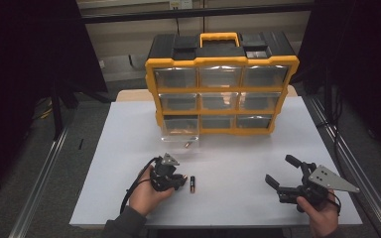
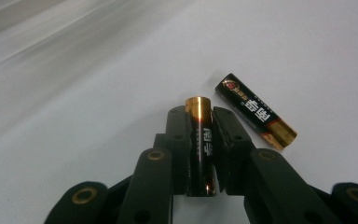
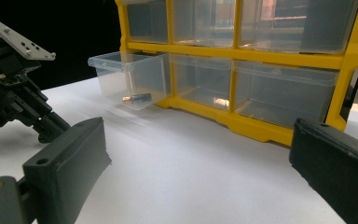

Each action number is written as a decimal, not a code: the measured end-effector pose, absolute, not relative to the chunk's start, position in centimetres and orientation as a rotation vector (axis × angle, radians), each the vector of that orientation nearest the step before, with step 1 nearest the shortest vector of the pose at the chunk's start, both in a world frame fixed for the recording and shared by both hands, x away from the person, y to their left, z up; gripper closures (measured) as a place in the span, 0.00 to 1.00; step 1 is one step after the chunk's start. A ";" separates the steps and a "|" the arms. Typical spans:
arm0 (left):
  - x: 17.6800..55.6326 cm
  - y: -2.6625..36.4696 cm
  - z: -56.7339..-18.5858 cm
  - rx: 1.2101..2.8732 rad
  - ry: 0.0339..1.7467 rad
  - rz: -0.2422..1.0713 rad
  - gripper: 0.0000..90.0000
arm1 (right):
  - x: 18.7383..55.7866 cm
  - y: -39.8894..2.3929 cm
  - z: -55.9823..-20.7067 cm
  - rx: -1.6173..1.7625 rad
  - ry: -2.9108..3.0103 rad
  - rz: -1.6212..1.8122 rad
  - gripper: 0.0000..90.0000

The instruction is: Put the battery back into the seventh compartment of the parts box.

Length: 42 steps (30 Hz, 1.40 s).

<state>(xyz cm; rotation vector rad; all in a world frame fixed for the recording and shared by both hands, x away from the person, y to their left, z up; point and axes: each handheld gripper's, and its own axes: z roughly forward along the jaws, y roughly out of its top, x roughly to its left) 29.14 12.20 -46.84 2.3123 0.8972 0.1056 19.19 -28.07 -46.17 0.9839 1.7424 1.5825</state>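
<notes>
- Gripping one AA battery (image 2: 199, 144) with my left gripper (image 2: 200, 140): jaws clamped on its two sides, gold end cap pointing away from the camera, body lying along the jaws
- Second AA battery (image 2: 256, 111) lies flat on the white table (image 2: 98, 93) just beside the right-hand jaw tip in the left gripper view, angled, not touching the held one; in the high view it (image 1: 192, 184) lies just right of the left gripper (image 1: 178, 181)
- Left hand (image 1: 146, 193) sits low at the near edge of the table, its cable looping off to the left
- My right gripper (image 1: 283, 176) is spread wide with nothing between the jaws; right hand (image 1: 320, 210) holds it near the table's near right corner, well apart from both batteries
- Yellow and black drawer organizer (image 1: 222, 89) stands at the far side of the table; its bottom-left clear drawer (image 3: 130, 81) is pulled out
- One small cylindrical item (image 3: 137, 98) lies in that open drawer; I cannot tell its type for certain
- Small item (image 1: 188, 145) lies on the table just in front of the open drawer; too small to identify
</notes>
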 end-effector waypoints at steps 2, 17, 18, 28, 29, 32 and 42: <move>29.3 12.4 -46.8 2.292 0.937 0.077 0.86 | 19.2 -28.0 -46.2 0.987 1.745 1.581 0.04; 31.0 12.9 -44.2 2.192 0.999 0.023 0.86 | 19.1 -28.1 -46.2 0.986 1.742 1.583 0.04; 31.2 12.9 -44.0 2.184 1.001 0.028 0.86 | 19.2 -28.1 -46.2 0.986 1.741 1.582 0.04; 32.7 12.8 -40.7 2.140 0.983 0.030 0.86 | 19.1 -28.1 -46.1 0.986 1.739 1.585 0.04; 32.8 12.8 -40.4 2.138 0.979 0.034 0.86 | 19.1 -28.1 -46.2 0.991 1.738 1.586 0.04; 33.3 12.7 -39.4 2.134 0.970 0.040 0.86 | 19.1 -28.1 -46.2 0.990 1.737 1.587 0.04; 34.6 12.1 -36.6 2.127 0.955 0.055 0.86 | 19.1 -28.1 -46.1 0.994 1.736 1.590 0.04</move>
